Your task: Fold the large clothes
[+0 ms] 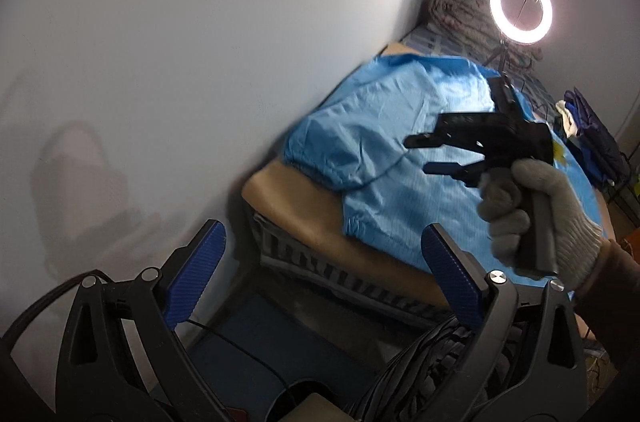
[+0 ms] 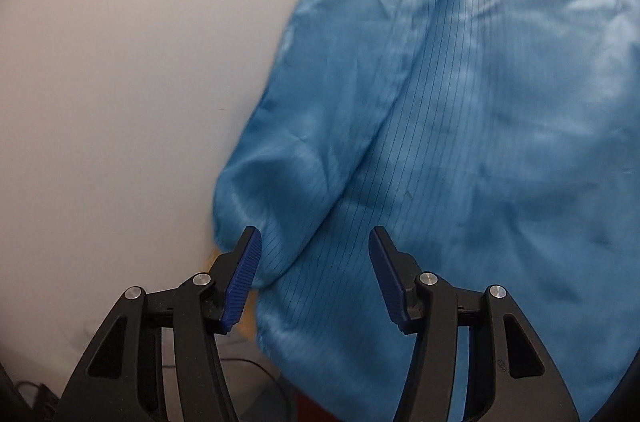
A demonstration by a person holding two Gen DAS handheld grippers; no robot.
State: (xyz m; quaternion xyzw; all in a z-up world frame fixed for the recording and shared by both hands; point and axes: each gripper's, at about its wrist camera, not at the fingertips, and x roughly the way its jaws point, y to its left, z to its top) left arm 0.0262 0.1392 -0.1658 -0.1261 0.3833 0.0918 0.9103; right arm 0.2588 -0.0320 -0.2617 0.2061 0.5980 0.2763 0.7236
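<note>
Garment [image 2: 460,126] lay spread along the bed's [image 1: 304,218] wall-side edge; your right gripper [image 2: 314,278], jaws open and empty, hovered over its sleeve cuff, nearer than your open left gripper [image 1: 320,262].

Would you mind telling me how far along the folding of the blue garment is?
Done: the blue garment lies spread on the table, one sleeve laid over its body. In hand: nothing; both the left tongs and right tongs are open. Left: the remaining folds.
</note>
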